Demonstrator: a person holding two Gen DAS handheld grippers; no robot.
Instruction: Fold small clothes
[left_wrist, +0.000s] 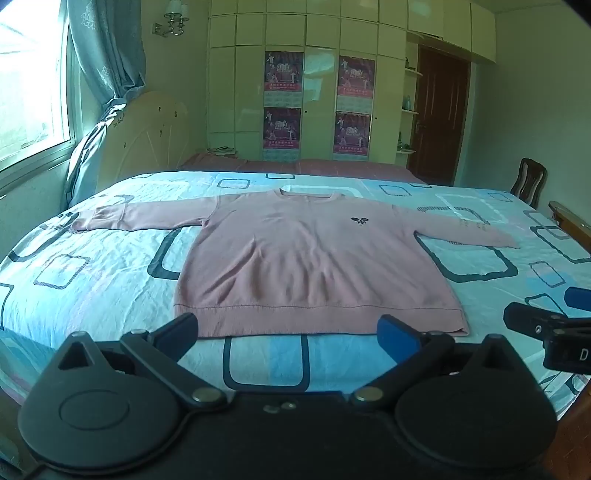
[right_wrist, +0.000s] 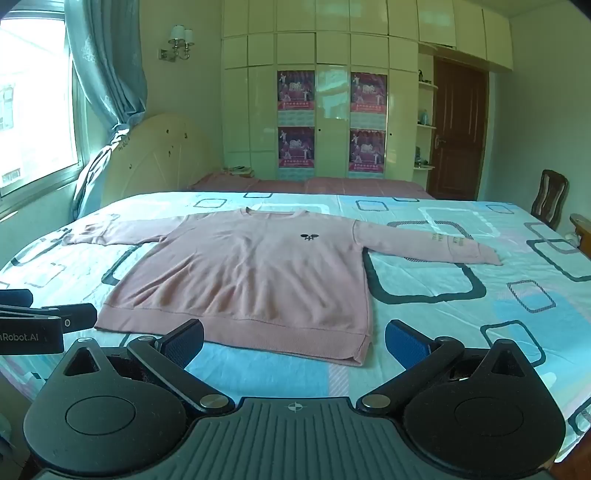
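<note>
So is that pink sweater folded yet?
Not yet. The pink sweater lies spread flat on the bed, both sleeves stretched outward.

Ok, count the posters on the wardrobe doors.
4, in two columns on the wardrobe behind the bed: upper left, lower left, upper right, lower right. None looks hidden.

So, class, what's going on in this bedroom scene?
A person holds two sets of tongs over a bed, about to fold a pink sweater. The sweater lies flat and face up, both sleeves spread out, with no fold made yet. The left tongs and right tongs both hang open just short of its hem, touching nothing.
</note>
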